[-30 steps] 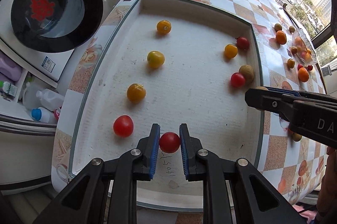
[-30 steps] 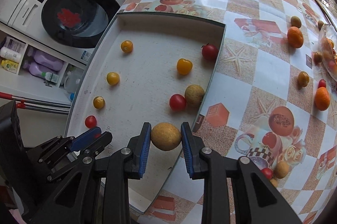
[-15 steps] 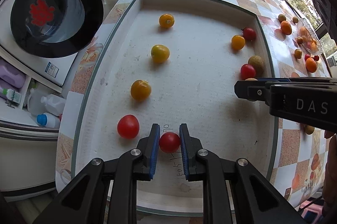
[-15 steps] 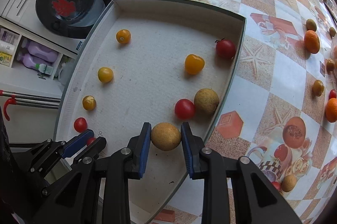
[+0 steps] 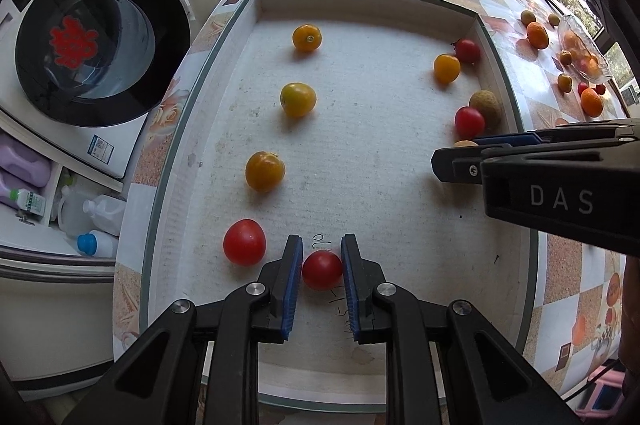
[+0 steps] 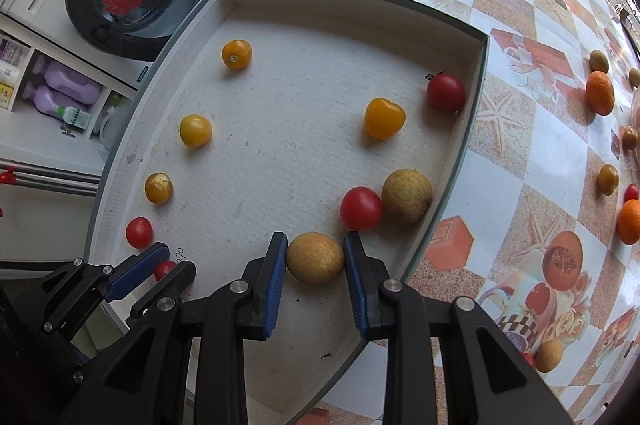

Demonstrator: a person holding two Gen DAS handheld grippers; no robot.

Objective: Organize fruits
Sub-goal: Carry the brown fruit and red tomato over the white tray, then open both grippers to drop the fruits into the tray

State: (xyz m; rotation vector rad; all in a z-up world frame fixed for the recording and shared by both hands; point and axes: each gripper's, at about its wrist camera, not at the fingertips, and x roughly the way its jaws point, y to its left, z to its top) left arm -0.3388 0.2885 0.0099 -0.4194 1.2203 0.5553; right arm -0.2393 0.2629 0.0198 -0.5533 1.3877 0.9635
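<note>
The tabletop [image 6: 532, 153], covered in a checked cloth, is carrying a shallow white tray [image 5: 360, 5] that is filling most of both frames. Inside it, fruits are lying in two loose columns: three yellow and one red at the left, mixed red, yellow and brown ones at the right wall. More fruit is waiting outside at the right edge of the frame, including an orange [image 6: 600, 92], so sorting appears roughly half done. The left tool [image 5: 322, 275] is pinching a red tomato [image 5: 322, 270] at lower centre, low over the tray floor, next in line after another red tomato [image 5: 244, 242]. The right tool [image 6: 316, 265] is pinching a brown round fruit [image 6: 315, 258] near the tray's right wall. Both held fruits are near-spherical, showing no clear long axis or heading.
</note>
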